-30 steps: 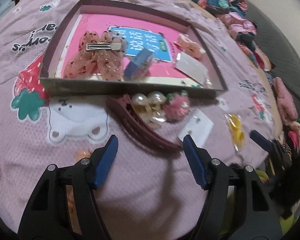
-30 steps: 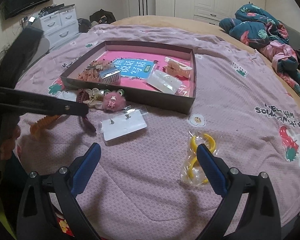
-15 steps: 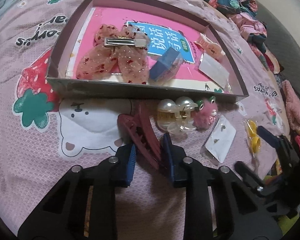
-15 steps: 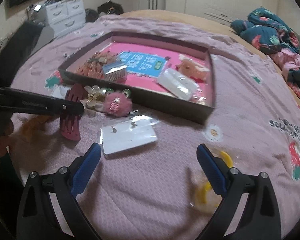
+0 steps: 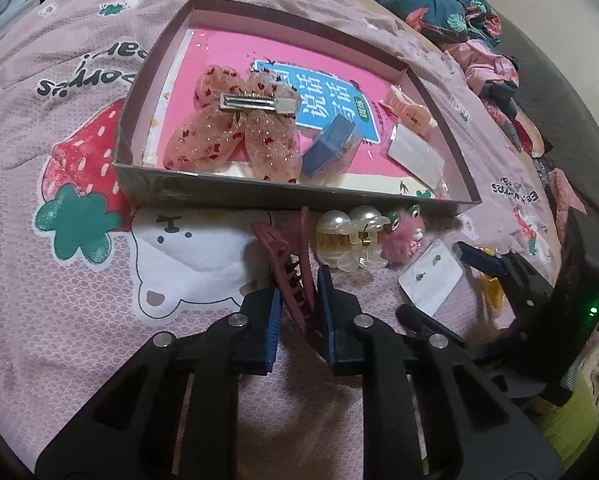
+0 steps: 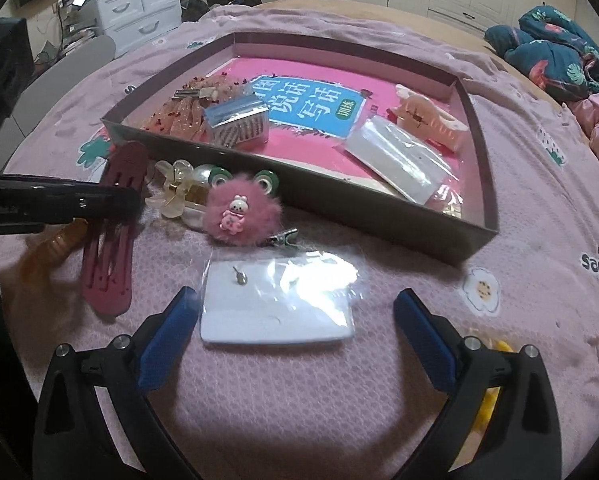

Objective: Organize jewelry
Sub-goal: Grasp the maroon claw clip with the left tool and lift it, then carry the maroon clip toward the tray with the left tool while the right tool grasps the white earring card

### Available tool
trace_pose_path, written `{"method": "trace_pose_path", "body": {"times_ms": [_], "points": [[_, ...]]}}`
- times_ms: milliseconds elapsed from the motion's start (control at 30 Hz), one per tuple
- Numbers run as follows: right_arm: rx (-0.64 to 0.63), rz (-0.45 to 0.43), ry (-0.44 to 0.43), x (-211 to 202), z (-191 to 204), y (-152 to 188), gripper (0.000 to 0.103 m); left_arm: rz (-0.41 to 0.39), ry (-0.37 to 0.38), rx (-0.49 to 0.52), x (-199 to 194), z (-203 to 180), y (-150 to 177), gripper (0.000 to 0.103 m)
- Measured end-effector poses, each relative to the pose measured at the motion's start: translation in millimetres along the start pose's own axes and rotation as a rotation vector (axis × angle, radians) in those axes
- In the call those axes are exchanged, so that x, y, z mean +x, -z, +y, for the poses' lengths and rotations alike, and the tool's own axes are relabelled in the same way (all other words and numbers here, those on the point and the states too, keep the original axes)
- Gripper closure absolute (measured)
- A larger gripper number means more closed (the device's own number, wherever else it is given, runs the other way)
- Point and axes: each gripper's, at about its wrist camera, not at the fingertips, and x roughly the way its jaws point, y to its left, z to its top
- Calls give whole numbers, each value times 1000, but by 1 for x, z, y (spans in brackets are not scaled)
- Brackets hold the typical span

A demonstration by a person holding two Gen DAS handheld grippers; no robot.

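My left gripper (image 5: pixel 297 280) is shut on a dark red claw hair clip (image 5: pixel 289 256), just in front of the shallow box (image 5: pixel 203 190). The clip also shows in the right wrist view (image 6: pixel 113 236), held by the left gripper (image 6: pixel 133 200). My right gripper (image 6: pixel 295 312) is open, its blue pads either side of a bagged white earring card (image 6: pixel 277 304). A pearl clip (image 5: pixel 347 236) and a pink fluffy clip (image 5: pixel 403 236) lie by the box's near wall. Inside the box are a pink bow clip (image 5: pixel 235 136), a blue box (image 5: pixel 331 148), a peach claw clip (image 6: pixel 431 120) and a clear bag (image 6: pixel 395 160).
Everything lies on a purple bedspread (image 6: pixel 539 208). An orange clip (image 6: pixel 55 244) sits behind the left gripper. A yellow bagged item (image 6: pixel 487 396) lies under my right finger. Crumpled bedding (image 6: pixel 559 48) is at the far right, white drawers (image 6: pixel 139 12) at the far left.
My left gripper closed on the dark red clip and now grips it. My right gripper moved forward and left from the yellow item to the earring card, staying open.
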Motion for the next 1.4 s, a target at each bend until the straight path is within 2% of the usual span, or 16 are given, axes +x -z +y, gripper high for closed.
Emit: {"method": "trace_pose_path", "body": {"times_ms": [67,133,200,267,567,967,1400], "points": [[-1,-6,-2,2,2,0,5,-7,7,0,-3,0,1,95],[-14,-16,-12,1,6,0,16,-13,14,2,-5,0,1,95],[-22,-25,-20,-1,9,1,33,-19,23,2,-8,-1,2,96],[-24,-35,-25,-6,10,1,37,-25,28,7,-11,-2,3,97],[7,-130,-41,-43,11,7,39,-48,50,28,-22,-12,9,98],[123,-213,-24,-94,-16,29,39,-93,87,89,-47,-39,16,98],[188,-273,35,-126,-47,28,39,-149,95,154,-66,-62,-7,98]]}}
